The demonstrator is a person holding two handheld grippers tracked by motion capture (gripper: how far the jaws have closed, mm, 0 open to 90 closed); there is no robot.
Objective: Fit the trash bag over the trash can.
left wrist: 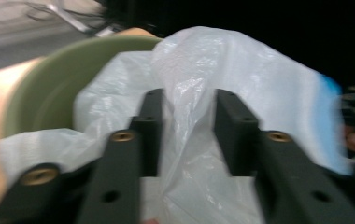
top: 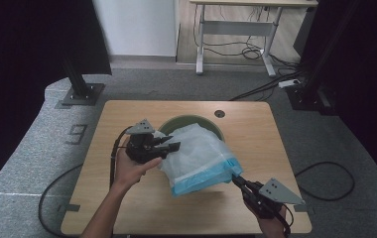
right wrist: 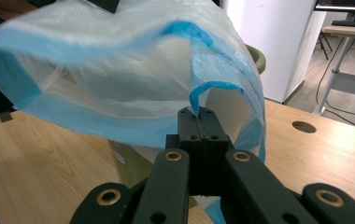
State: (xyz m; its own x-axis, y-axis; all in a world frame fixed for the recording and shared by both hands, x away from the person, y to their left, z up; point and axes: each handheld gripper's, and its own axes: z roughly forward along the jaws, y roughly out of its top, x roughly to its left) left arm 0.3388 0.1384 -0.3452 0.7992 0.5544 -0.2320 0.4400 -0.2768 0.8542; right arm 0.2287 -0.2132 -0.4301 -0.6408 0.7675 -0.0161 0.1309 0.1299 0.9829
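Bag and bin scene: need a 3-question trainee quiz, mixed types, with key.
1. True or false: the right gripper is shut on the blue rim of the plastic bag.
2. What does the bag hang over? A) a cardboard box B) the green bin C) a metal tray
3. What lies between the pads of the left gripper?

Key: 1 true. 2 B. 3 A fold of the white bag film; whether the pads press it, the blur hides.

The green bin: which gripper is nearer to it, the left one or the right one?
Left. The left gripper is beside the green bin rim; the right gripper grips the bag edge farther away.
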